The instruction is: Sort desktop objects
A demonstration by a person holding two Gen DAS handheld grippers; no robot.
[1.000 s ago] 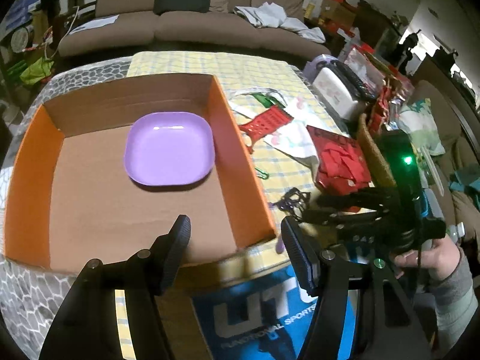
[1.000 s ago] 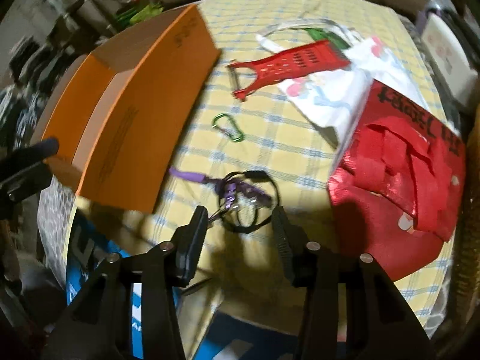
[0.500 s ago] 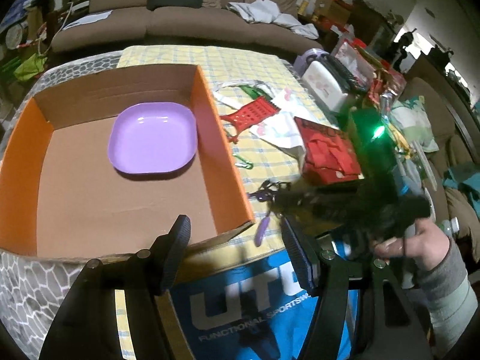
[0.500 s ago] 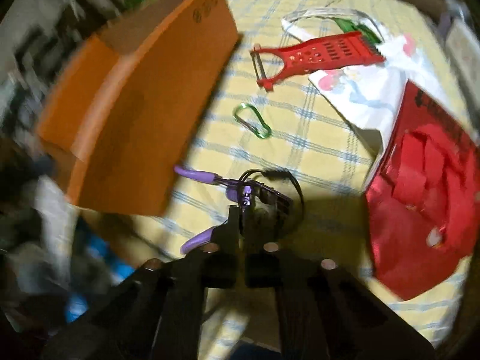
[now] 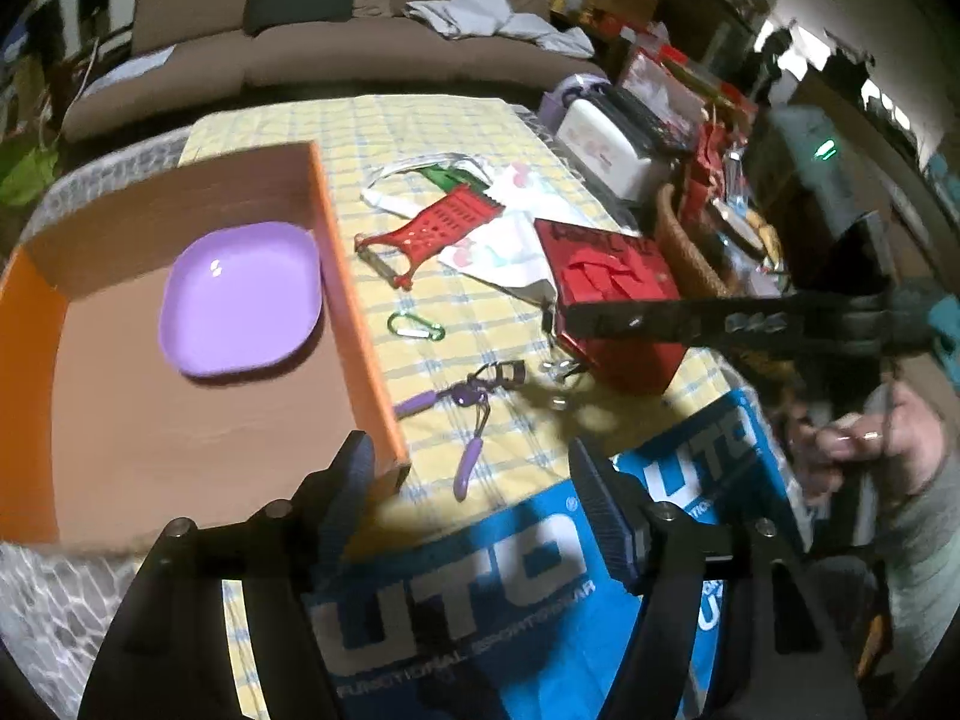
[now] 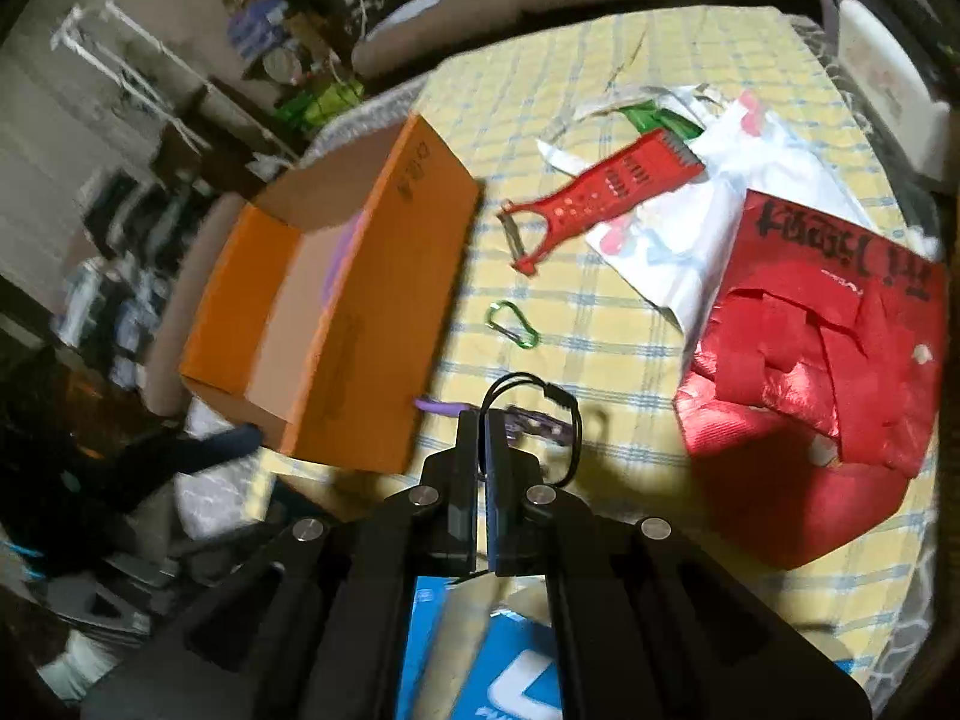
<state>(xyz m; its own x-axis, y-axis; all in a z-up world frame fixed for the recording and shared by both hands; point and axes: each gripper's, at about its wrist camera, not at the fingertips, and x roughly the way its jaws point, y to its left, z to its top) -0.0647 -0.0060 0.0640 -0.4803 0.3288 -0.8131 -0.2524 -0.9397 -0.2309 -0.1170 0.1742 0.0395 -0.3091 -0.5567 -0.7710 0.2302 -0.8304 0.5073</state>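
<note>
pinching a thin black loop (image 6: 543, 396), the right gripper (image 6: 483, 420) hides part of the purple tool (image 6: 528, 420).

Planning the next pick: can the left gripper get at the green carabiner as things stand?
Probably yes: the green carabiner lies alone on the cloth, nothing over it. The left gripper, jaws opening and empty, faces it; the right gripper, shut on a black loop, hangs aside.

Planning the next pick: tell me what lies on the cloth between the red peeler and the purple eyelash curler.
A green carabiner lies alone on the checked cloth between the red peeler and the purple eyelash curler, touching neither. The left wrist view shows it best.
</note>
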